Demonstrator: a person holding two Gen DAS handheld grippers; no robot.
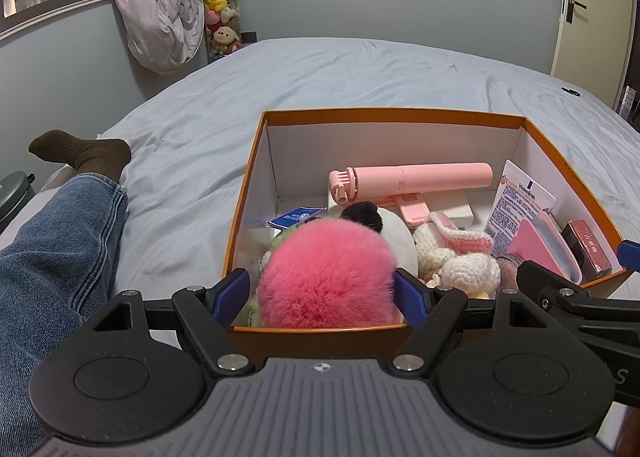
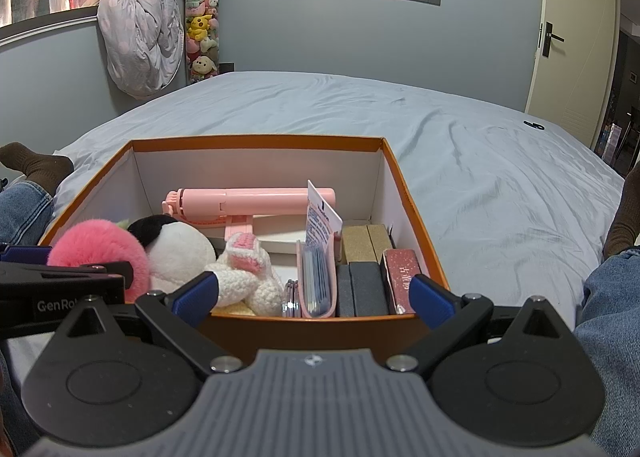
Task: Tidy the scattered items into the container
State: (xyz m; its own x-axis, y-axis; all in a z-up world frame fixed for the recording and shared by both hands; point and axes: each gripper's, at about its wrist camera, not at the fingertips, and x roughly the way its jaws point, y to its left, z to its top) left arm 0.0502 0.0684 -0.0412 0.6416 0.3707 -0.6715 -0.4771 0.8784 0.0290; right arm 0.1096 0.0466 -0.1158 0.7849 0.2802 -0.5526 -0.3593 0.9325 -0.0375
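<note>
Left gripper (image 1: pixel 322 293): fingers clamped on the fluffy pink pompom (image 1: pixel 326 273), at the near-left corner inside the orange cardboard box (image 1: pixel 394 112)
Right gripper (image 2: pixel 314 297): fingers spread apart, grasping nothing, over the box's near edge

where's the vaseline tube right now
In the orange box, right half: the Vaseline tube stands tilted below the pink selfie stick, against the pink pouch.

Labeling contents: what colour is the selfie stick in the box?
Pink selfie stick, clearest in the left wrist view.
</note>
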